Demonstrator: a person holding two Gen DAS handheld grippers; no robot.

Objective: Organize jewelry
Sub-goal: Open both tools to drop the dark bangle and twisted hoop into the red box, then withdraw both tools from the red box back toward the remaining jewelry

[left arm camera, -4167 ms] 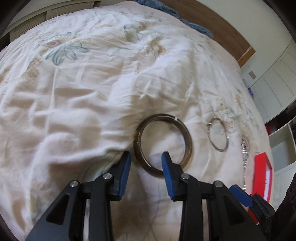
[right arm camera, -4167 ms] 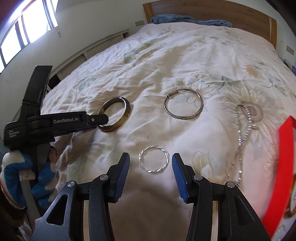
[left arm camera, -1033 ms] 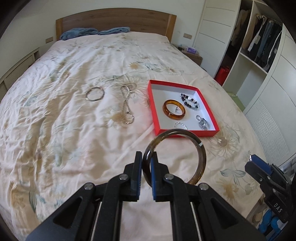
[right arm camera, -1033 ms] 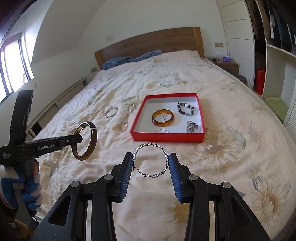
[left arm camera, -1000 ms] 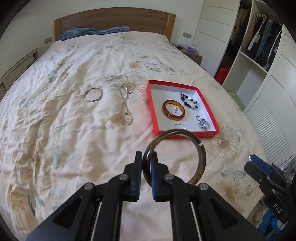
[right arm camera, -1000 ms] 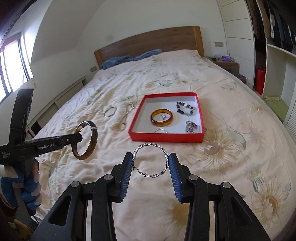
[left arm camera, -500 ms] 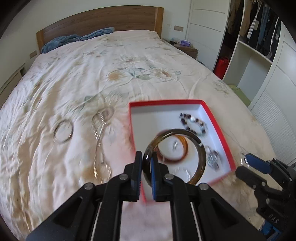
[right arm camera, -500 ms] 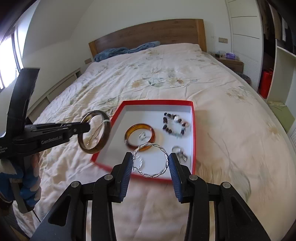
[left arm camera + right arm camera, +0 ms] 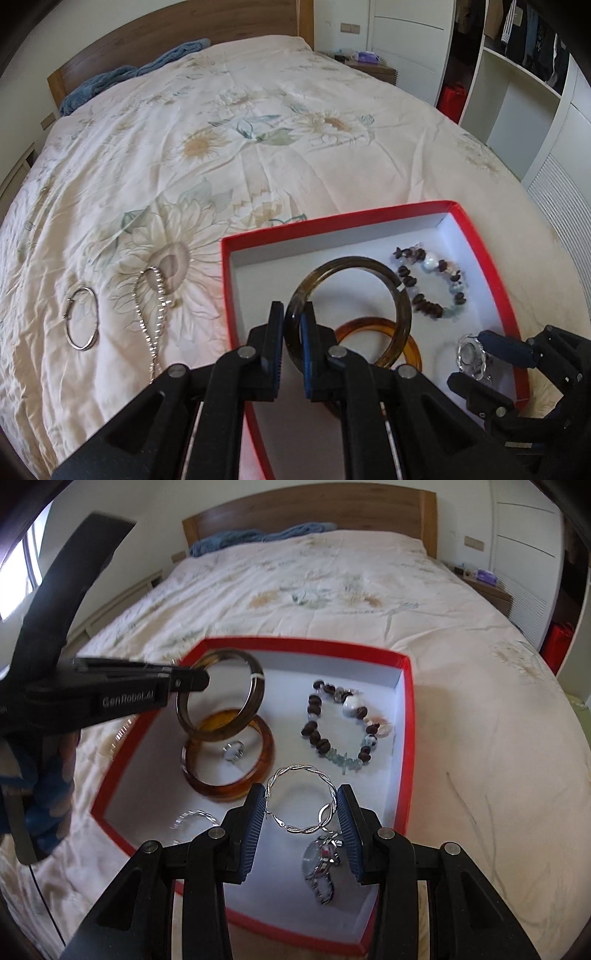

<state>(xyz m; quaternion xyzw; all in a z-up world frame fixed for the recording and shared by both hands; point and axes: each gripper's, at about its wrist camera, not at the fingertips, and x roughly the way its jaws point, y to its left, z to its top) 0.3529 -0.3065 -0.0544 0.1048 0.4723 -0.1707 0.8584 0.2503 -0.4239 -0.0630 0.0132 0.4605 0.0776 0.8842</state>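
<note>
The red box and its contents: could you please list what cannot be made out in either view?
- Left wrist view: the red box near corner, hidden by the left tongs.
- Right wrist view: twisted silver ring, blurred.
- Right wrist view: watch-like piece, partly behind the right tongs.

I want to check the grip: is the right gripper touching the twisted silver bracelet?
Touching. The right wrist view shows the right gripper with a blue pad pressed on each side of the twisted silver bracelet, holding it above the red box.
</note>
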